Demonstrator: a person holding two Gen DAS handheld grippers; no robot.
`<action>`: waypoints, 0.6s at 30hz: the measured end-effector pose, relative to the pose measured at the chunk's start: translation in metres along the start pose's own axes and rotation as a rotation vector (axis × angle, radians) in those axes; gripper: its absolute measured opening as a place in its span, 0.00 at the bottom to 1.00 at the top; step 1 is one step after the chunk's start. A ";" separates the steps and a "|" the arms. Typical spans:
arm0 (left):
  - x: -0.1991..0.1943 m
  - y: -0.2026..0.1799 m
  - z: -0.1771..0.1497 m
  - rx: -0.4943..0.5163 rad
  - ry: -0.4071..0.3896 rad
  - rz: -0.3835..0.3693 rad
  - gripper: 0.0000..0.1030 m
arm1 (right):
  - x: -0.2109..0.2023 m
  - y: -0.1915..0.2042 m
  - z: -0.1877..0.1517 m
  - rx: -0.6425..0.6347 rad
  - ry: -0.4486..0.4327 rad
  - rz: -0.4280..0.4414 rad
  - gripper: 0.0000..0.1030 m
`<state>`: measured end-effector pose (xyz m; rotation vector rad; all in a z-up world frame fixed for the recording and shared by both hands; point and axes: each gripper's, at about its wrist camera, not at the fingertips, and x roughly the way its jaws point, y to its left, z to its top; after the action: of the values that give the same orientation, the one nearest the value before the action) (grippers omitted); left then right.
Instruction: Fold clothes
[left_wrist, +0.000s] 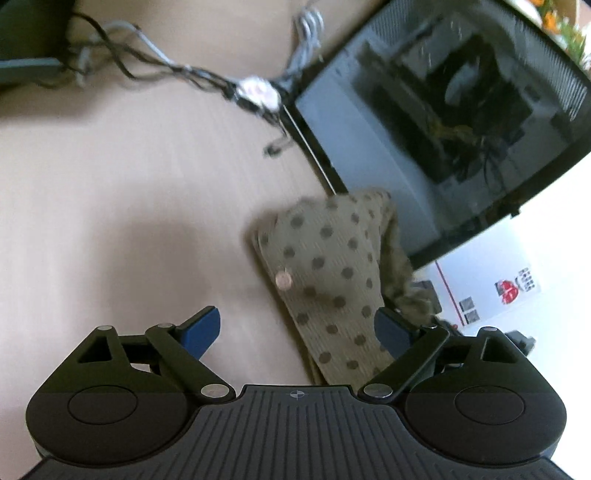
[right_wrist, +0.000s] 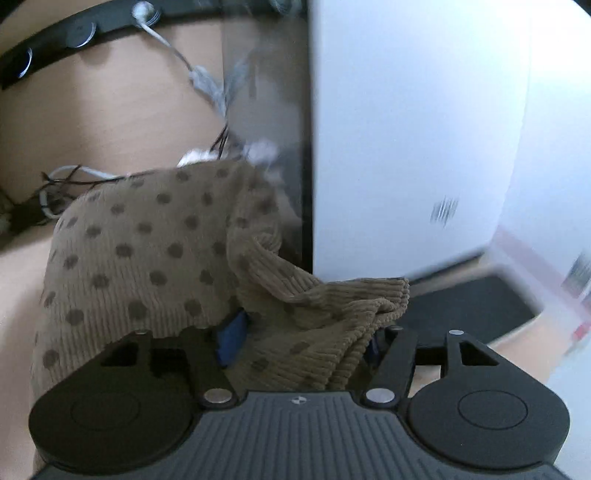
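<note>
Beige tabletop (left_wrist: 110, 184), tangled cables (left_wrist: 177, 70), left gripper (left_wrist: 297, 328) wide, right gripper (right_wrist: 303, 338) clamping dotted garment (right_wrist: 147, 251)

The left tongs (left_wrist: 297, 328) stand with blue-padded fingers (left_wrist: 201, 328) spread wide apart, nothing between them. The right tongs (right_wrist: 301, 336) have their blue fingers (right_wrist: 231, 338) drawn partly together, pinching a bunched fold of the dotted brown garment (right_wrist: 147, 251), which drapes over and hides the fingertips.
</note>
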<state>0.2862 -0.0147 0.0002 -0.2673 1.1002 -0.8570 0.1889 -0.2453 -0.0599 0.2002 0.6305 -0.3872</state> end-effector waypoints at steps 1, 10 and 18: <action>0.004 -0.002 -0.002 -0.011 0.002 0.001 0.91 | 0.000 0.001 -0.001 -0.007 0.014 0.037 0.58; -0.048 0.038 -0.018 -0.157 -0.086 0.140 0.92 | -0.001 0.052 -0.008 -0.079 0.061 0.184 0.50; -0.128 0.108 -0.025 -0.298 -0.192 0.240 0.92 | -0.010 0.102 -0.013 -0.135 0.063 0.196 0.49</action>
<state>0.2923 0.1543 0.0117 -0.4460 1.0530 -0.4428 0.2164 -0.1454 -0.0570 0.1443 0.6903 -0.1488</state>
